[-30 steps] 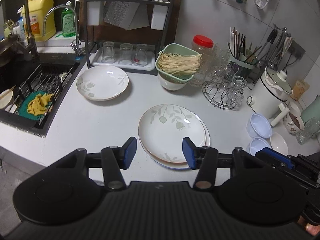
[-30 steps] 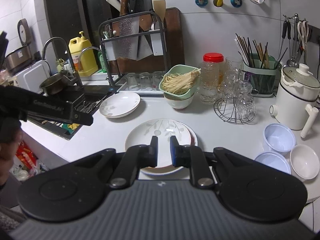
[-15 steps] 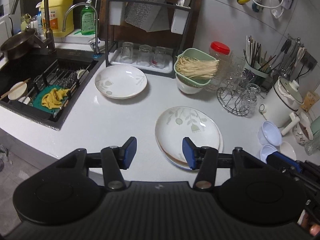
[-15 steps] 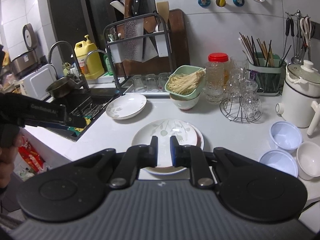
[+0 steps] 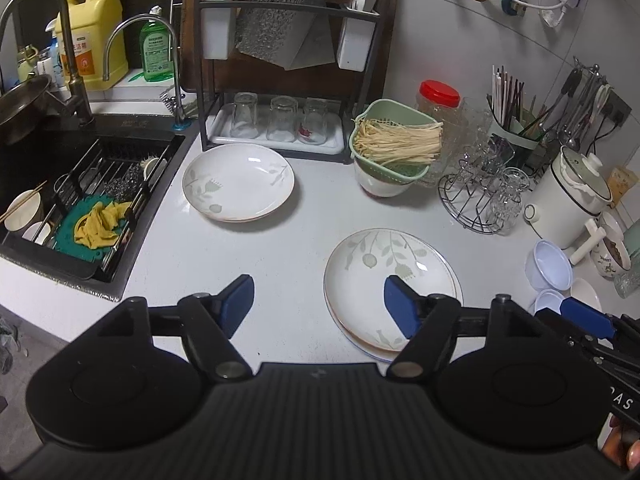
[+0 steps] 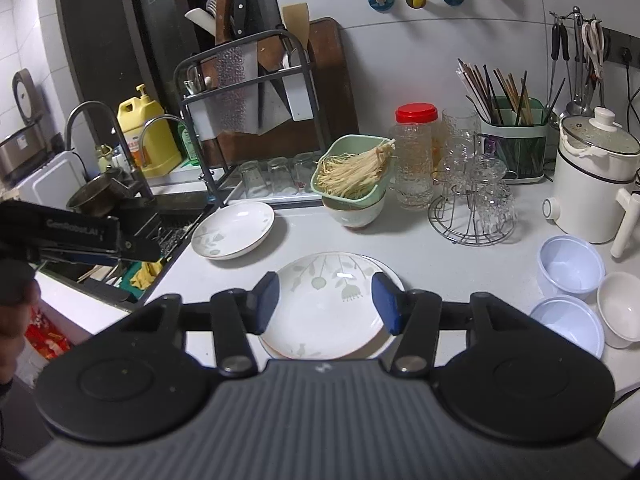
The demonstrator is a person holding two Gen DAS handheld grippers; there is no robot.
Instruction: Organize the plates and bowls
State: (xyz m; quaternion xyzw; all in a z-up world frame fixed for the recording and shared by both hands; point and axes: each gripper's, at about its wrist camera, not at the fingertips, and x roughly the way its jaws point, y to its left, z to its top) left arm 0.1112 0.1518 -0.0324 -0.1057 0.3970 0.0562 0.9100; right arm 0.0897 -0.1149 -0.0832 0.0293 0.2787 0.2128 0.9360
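Glazed ceramic stack: two white round plates with a pale leaf print are seen lying one on the other near the front edge of the white countertop, the upper one slightly offset.
Lone plate: a matching white leaf-print plate is set apart, further back beside the black sink.
Bowls: two pale blue plastic bowls and a small white bowl are grouped at the right, close together, unstacked.
Left gripper: blue pads spread wide, nothing held, raised above the counter at the left edge of the stack.
Right gripper: jaws parted, empty, framing the stack from above.
Handling, judged: the plates are taken to be stiff, fairly heavy, slick-glazed and breakable; the plastic bowls light and forgiving.
Hold, judged: the raised rim is the only purchase, one pad over and one under the lip; the lone plate's near edge looks most reachable.
Risk, judged: a glazed rim may slip from a shallow pinch.
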